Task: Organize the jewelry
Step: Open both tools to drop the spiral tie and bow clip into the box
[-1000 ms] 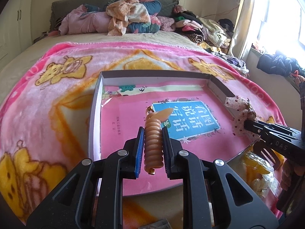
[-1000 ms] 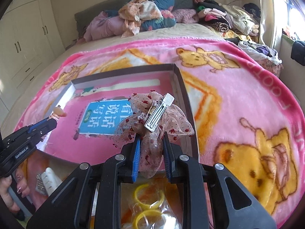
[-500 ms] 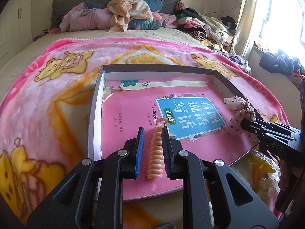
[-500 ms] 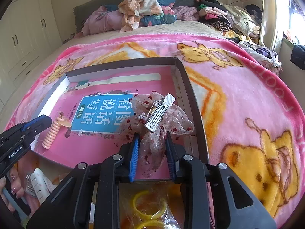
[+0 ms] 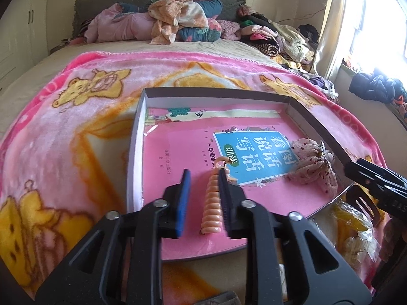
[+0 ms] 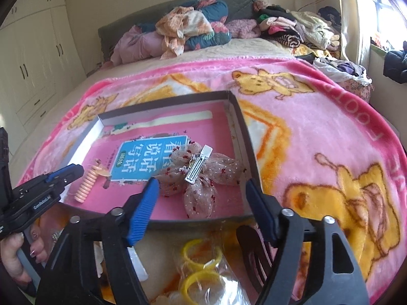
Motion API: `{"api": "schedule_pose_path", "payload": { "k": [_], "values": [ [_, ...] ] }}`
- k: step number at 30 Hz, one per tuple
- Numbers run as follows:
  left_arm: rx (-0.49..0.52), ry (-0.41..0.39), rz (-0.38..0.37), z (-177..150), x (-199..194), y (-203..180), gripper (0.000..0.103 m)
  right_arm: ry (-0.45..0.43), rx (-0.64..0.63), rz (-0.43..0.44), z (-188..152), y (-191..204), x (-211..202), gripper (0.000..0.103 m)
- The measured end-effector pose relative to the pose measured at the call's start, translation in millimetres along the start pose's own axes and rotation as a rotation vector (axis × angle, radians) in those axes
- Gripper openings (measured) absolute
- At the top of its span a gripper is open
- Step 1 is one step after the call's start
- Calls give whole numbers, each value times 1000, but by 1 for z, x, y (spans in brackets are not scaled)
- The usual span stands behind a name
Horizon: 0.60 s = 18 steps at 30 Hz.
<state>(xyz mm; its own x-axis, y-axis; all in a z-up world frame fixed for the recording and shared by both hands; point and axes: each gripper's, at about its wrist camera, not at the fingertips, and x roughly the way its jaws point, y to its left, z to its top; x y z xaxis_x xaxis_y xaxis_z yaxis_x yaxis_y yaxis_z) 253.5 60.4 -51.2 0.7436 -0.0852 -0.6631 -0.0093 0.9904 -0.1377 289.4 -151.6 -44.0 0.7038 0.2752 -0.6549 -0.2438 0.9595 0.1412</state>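
A shallow grey box lined with a pink book cover lies on the blanket; it also shows in the right wrist view. A peach spiral hair clip lies in it, against the right finger of my open left gripper. It shows in the right wrist view too. A dotted gauze bow with a metal clip lies in the box near its right wall, also in the left wrist view. My right gripper is wide open just behind the bow.
A pink bear-print blanket covers the bed. Near me lie a bag of yellow hair rings, a dark brown claw clip and a white clip. Clothes are piled at the headboard.
Both grippers lowered their pieces into the box and opened. The spiral clip and the bow now lie free on the pink liner, and both grippers have drawn back slightly.
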Motion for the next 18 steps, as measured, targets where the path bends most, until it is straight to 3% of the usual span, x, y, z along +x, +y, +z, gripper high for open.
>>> {"api": "schedule_pose_path", "payload": {
  "k": [3,5,10,14,18],
  "values": [
    [4,-17,6,-1,-8,-1,38,-34,-2,-4,-4,1,-14,83],
    [7,-28,12,-2,-14,-3,55,-50,-8,-10,-6,1,-22,86],
    [-5,-88,41,-4,-37,-3,85,-84,-14,-19,-12,0,-43,87],
    [-10,-117,54,-5,-55,-4,91,-112,-34,-36,-18,1,-59,89],
    [-11,-129,65,-7,-69,-7,91,-138,-47,-46,-24,2,-74,89]
  ]
}}
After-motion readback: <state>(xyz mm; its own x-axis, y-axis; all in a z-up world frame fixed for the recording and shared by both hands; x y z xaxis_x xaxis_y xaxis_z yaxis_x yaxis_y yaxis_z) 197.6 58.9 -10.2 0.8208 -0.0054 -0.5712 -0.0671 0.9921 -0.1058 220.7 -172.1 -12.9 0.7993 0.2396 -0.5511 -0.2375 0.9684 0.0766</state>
